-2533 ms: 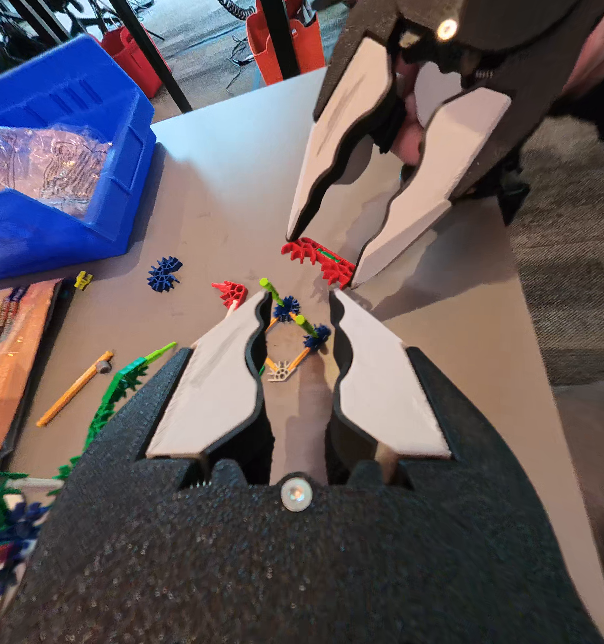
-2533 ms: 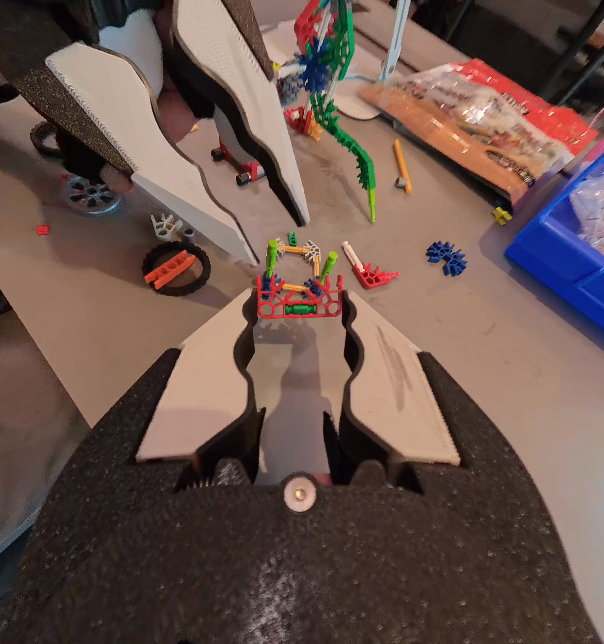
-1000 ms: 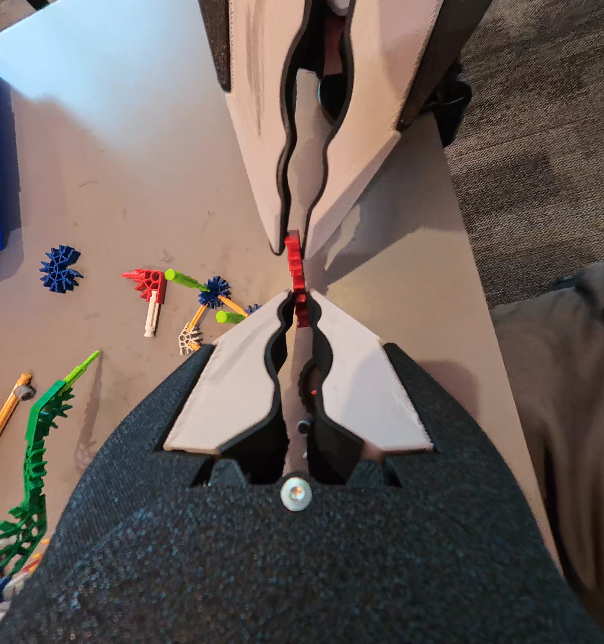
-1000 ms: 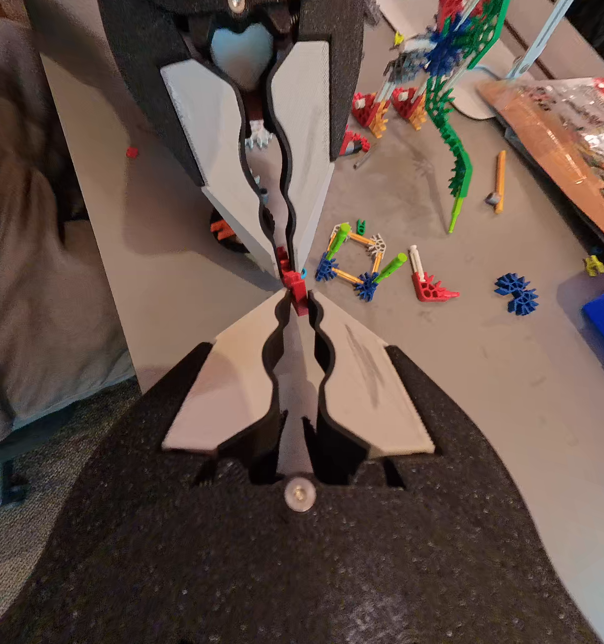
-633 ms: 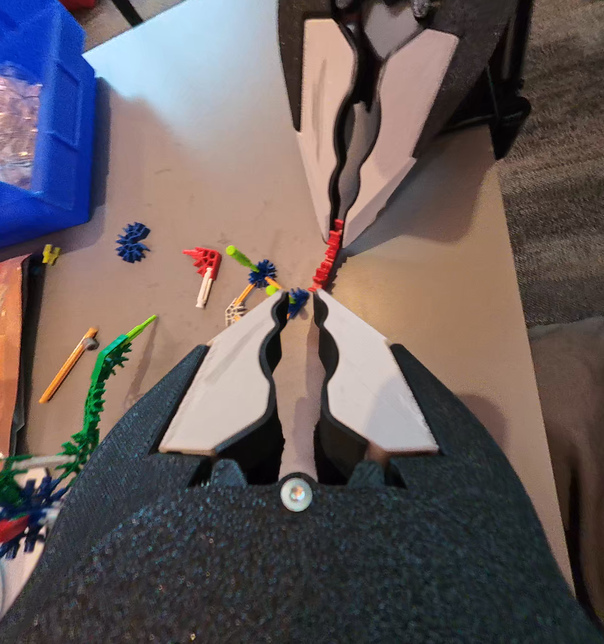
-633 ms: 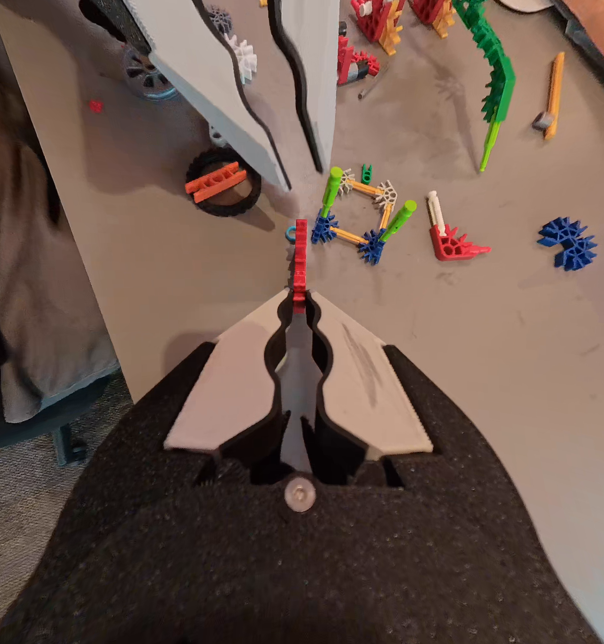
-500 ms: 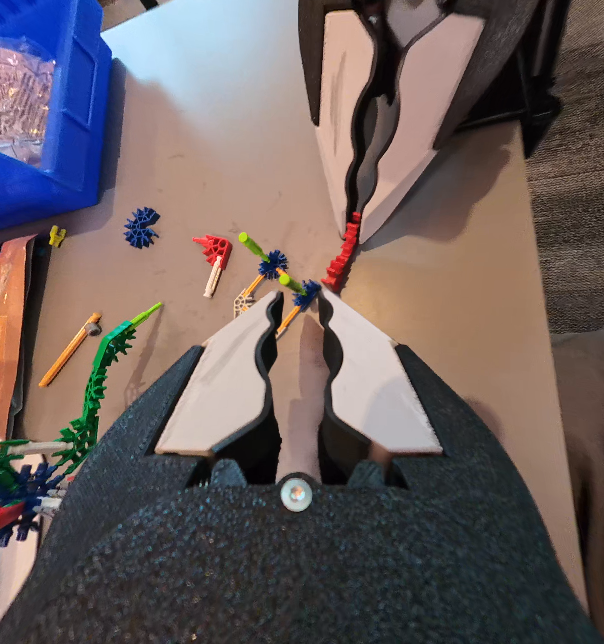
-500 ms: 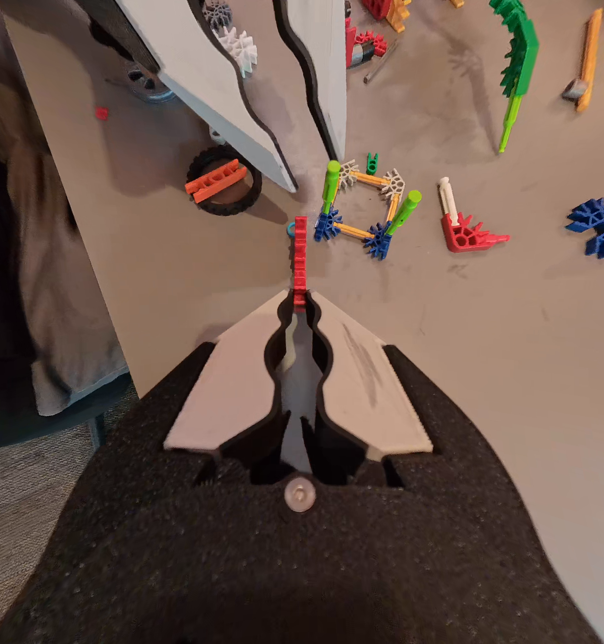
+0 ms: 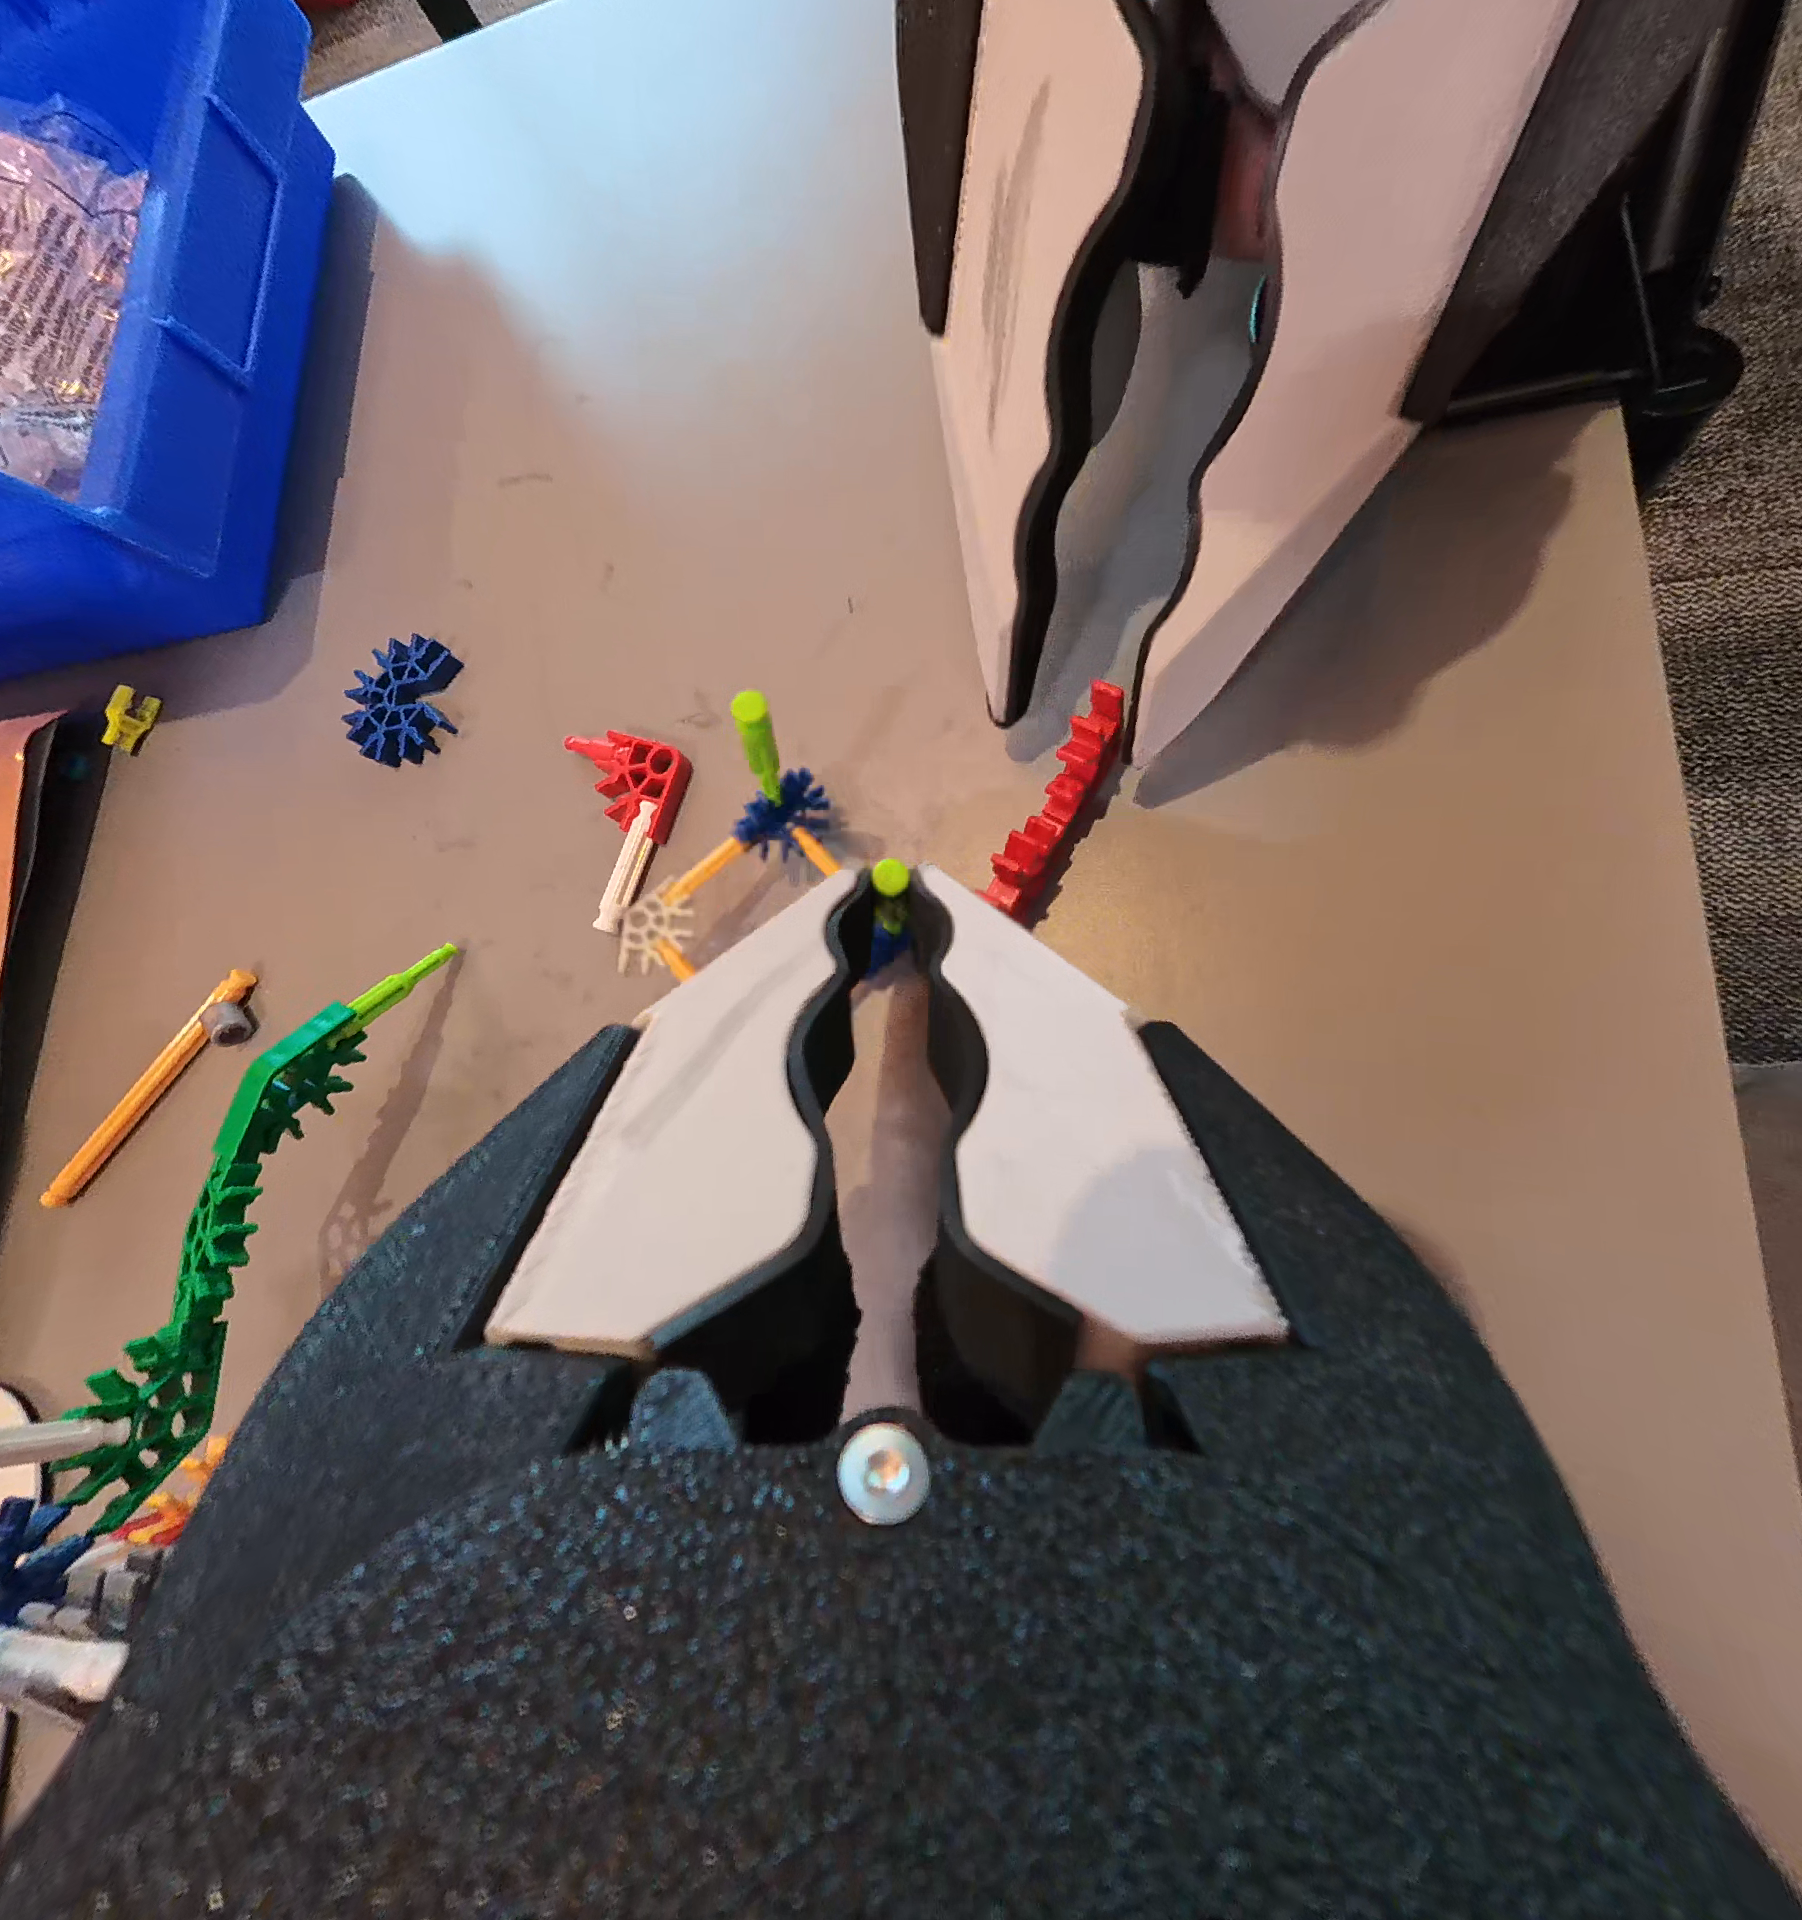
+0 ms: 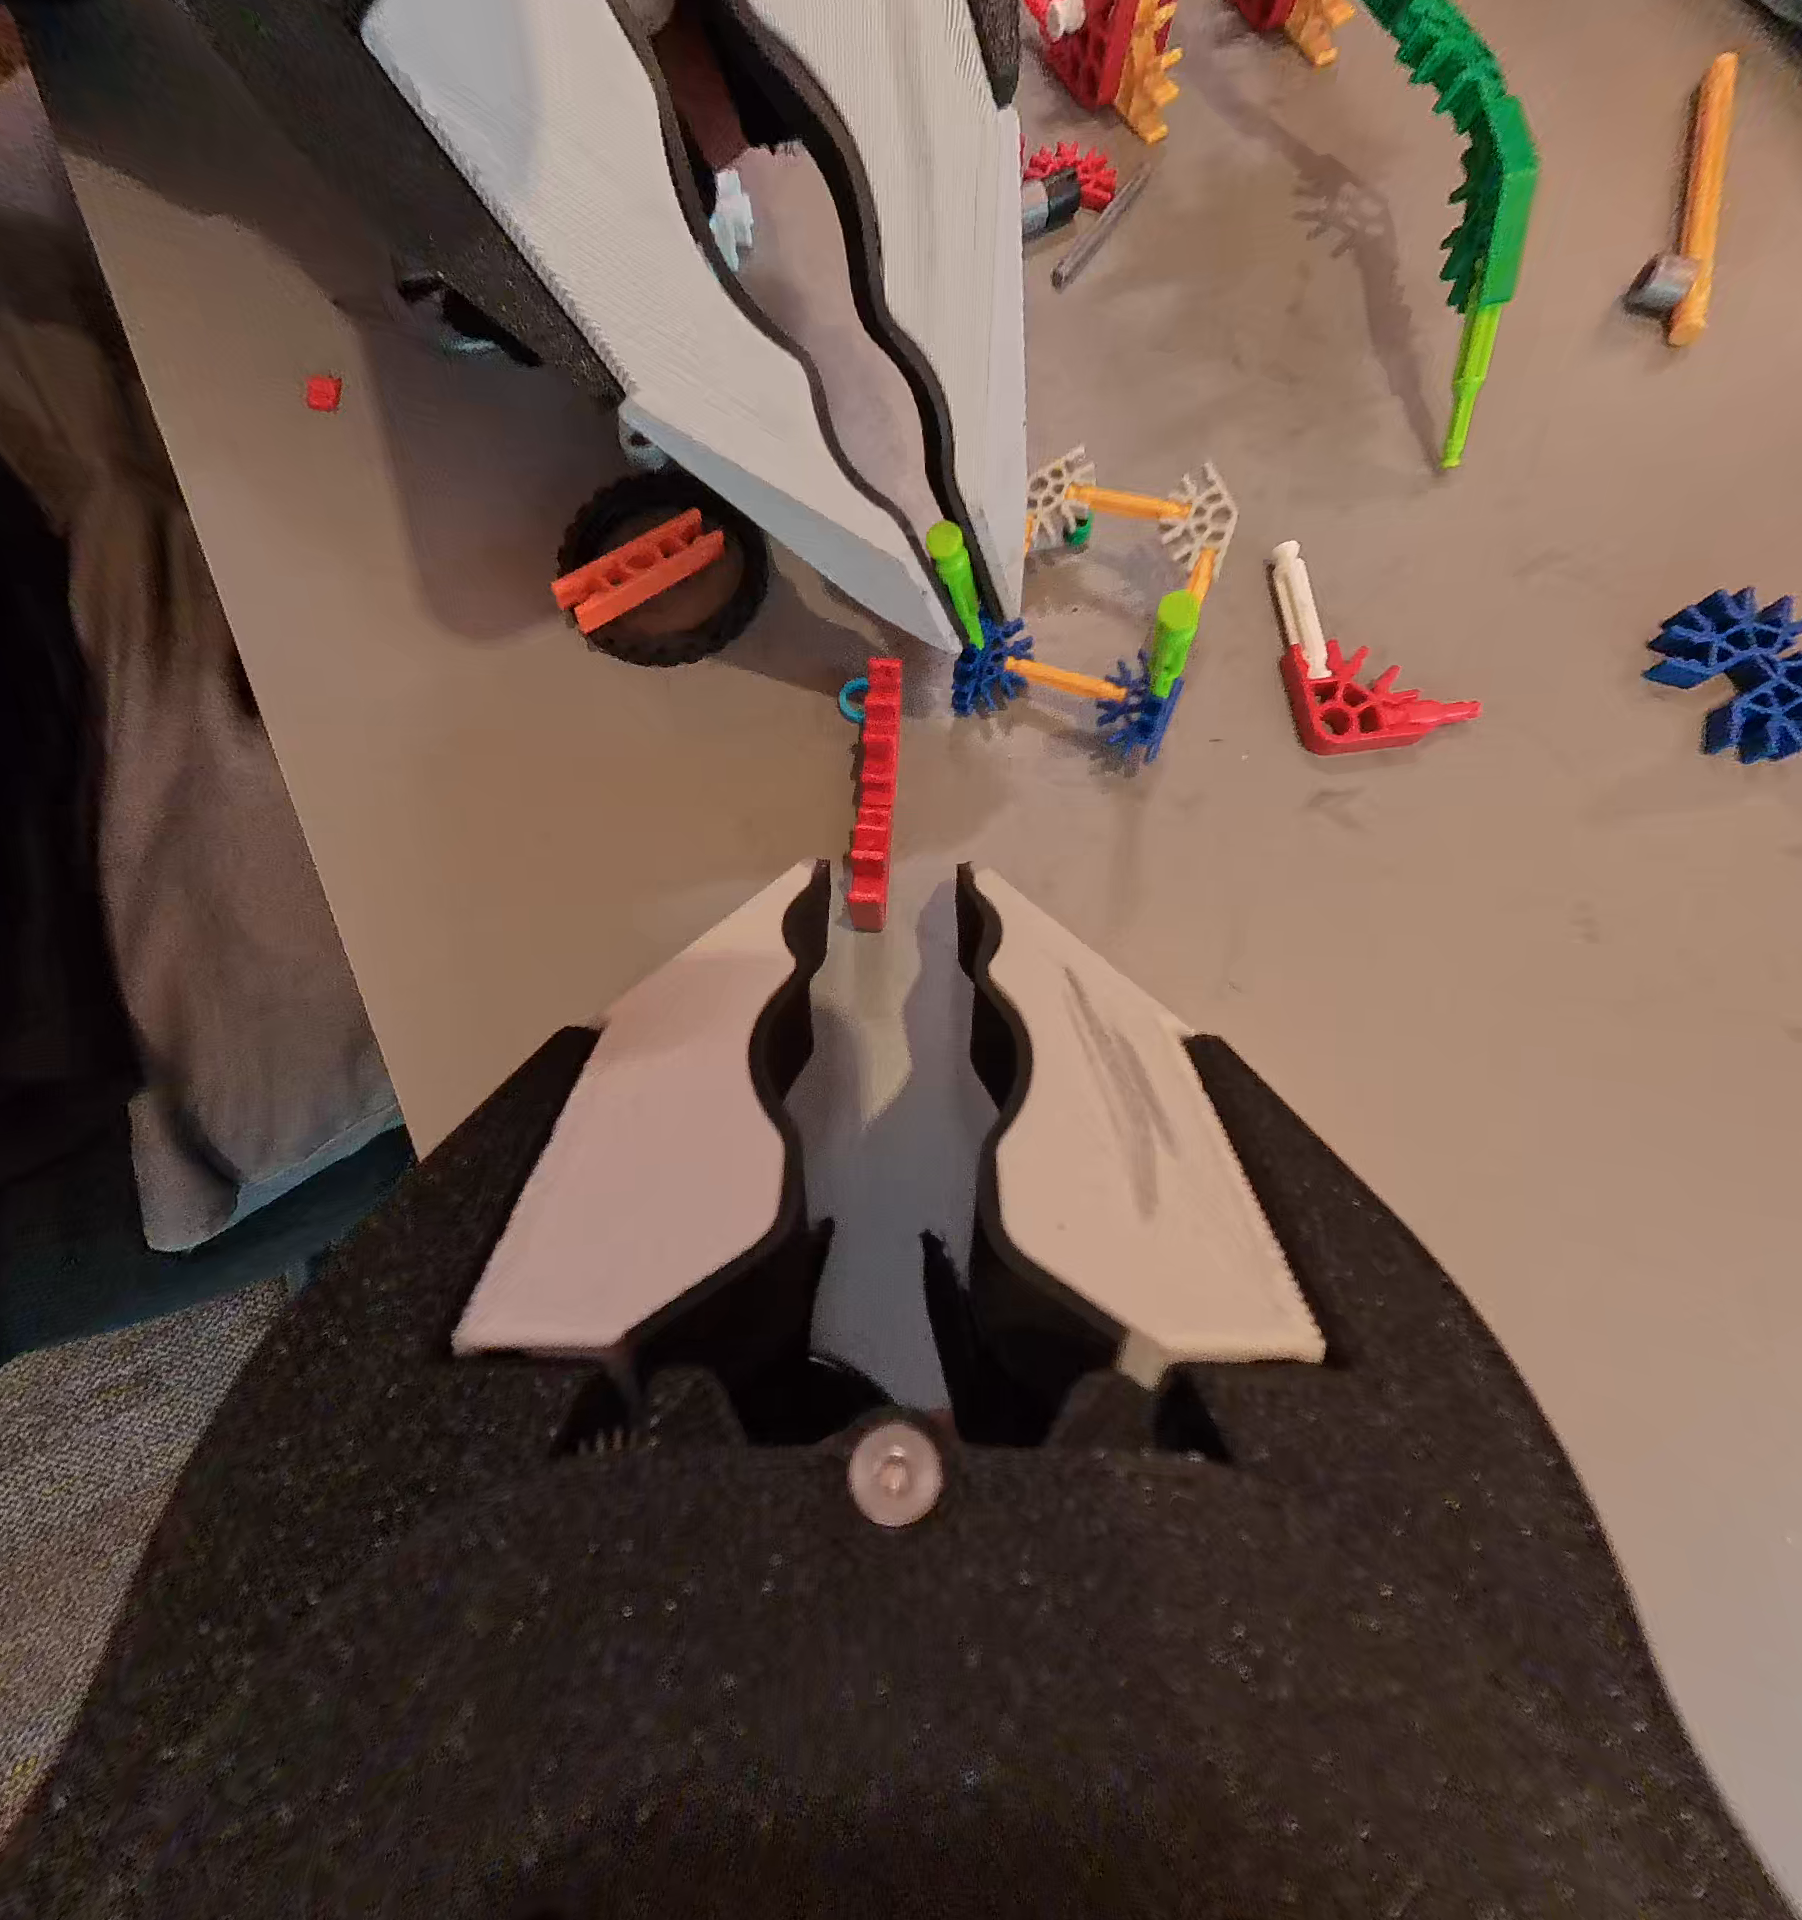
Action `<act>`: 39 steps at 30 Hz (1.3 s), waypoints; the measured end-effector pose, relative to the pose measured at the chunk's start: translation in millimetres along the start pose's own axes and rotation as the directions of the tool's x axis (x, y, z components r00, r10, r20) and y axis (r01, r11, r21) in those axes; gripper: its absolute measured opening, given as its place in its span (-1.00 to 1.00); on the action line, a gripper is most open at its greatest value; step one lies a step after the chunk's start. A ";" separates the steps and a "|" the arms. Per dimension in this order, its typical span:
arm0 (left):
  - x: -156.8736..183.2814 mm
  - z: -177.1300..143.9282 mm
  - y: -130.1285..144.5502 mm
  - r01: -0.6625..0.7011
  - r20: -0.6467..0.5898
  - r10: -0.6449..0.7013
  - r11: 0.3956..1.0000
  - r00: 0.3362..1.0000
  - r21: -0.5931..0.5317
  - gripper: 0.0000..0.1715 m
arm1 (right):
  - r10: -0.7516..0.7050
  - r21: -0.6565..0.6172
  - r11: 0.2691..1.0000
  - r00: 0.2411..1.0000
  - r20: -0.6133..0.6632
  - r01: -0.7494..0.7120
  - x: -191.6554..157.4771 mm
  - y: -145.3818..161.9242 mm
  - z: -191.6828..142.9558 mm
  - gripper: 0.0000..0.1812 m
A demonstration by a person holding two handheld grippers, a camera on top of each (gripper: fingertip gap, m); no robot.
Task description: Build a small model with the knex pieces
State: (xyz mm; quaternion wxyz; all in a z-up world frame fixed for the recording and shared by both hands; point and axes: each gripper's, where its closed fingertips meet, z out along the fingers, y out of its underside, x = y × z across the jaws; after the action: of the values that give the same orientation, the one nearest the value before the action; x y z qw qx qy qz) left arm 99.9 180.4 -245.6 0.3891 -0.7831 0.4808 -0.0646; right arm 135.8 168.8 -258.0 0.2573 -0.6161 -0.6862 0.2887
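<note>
A small square frame of orange rods [image 10: 1068, 681], blue and white connectors lies on the grey table [image 10: 1396, 1039], with two green rods standing up from its blue corners. My left gripper [image 9: 889, 883] is shut on the nearer green rod [image 9: 889, 876]; it also shows in the right wrist view [image 10: 980, 623], gripping that rod [image 10: 951, 571]. My right gripper [image 10: 892, 871] is slightly open. A toothed red piece [image 10: 876, 769] stands on edge on the table, its near end between the fingertips, close to the left one. It also shows in the left wrist view [image 9: 1058, 800].
A blue bin [image 9: 149, 416] stands at the back left. Loose parts lie around: a red corner connector [image 10: 1354, 707], a blue connector [image 10: 1754, 675], a green toothed track [image 10: 1489, 177], an orange rod [image 10: 1697, 187], a black tyre [image 10: 668, 634]. The table edge [image 10: 284, 779] runs close by. My right fingertips sit around 5 cm from my left ones.
My right gripper has opened off the red piece, which now rests on the table. My left gripper has moved onto the green rod and closed on it.
</note>
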 end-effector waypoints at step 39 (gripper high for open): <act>8.3 0.1 -1.3 -0.564 0.032 0.567 0.823 0.823 -0.063 -0.95 | -0.171 0.079 0.978 0.959 -0.226 0.193 19.8 -24.7 -12.3 -0.96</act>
State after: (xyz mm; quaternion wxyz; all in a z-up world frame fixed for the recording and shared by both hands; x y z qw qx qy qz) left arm 105.3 174.1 -247.0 0.3824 -0.6164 0.6830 0.0850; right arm 125.2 187.7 -231.8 0.3872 -0.5646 -0.6921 0.2287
